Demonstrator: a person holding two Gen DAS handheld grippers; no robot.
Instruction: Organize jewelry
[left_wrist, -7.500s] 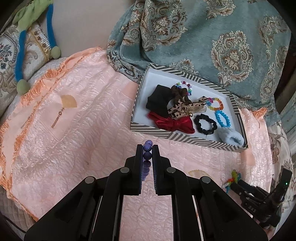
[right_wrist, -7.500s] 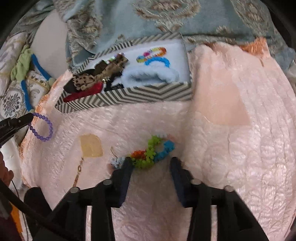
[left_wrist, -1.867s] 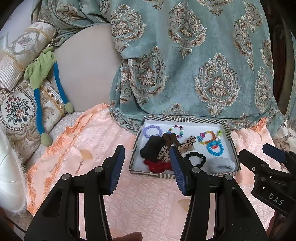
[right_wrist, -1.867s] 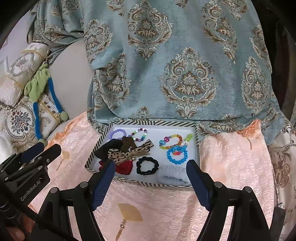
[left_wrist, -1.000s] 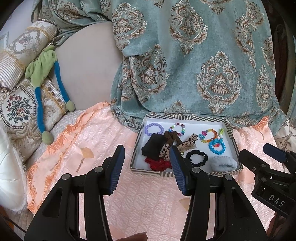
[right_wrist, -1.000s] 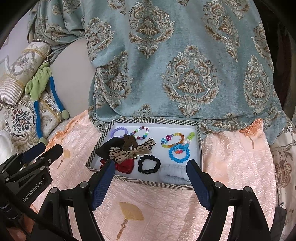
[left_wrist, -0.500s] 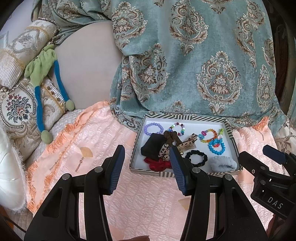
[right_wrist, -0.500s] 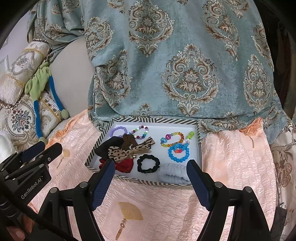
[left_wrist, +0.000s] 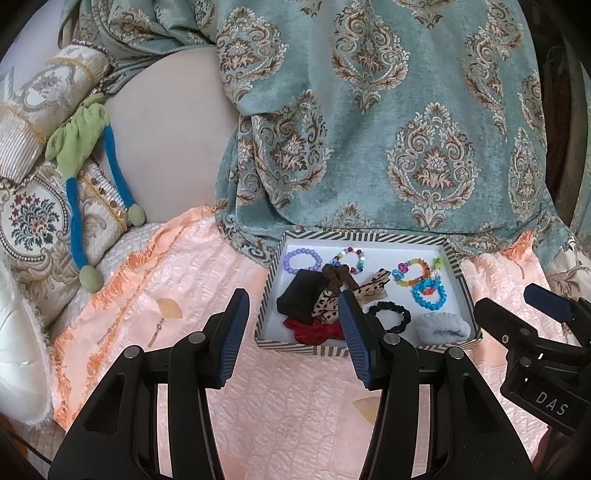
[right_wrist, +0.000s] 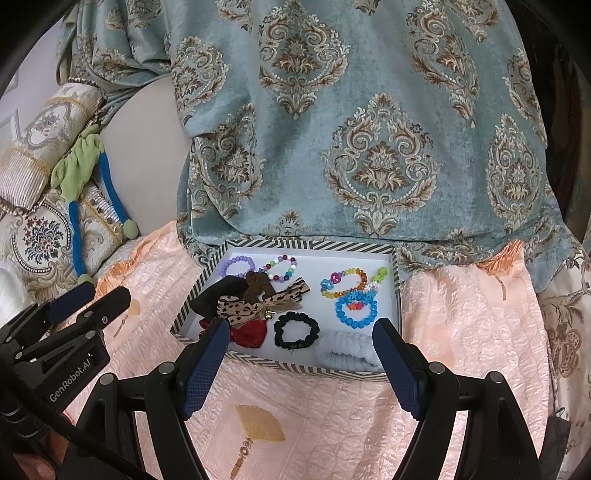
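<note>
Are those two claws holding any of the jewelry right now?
No. The left claw and right claw are both open and empty; the jewelry lies in the striped box.

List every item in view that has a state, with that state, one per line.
left gripper: open, empty
right gripper: open, empty
striped box: lidless, on the peach quilt
purple bracelet: in the box
blue bracelet: in the box
black scrunchie: in the box
red bow: in the box, partly under the leopard bow
</note>
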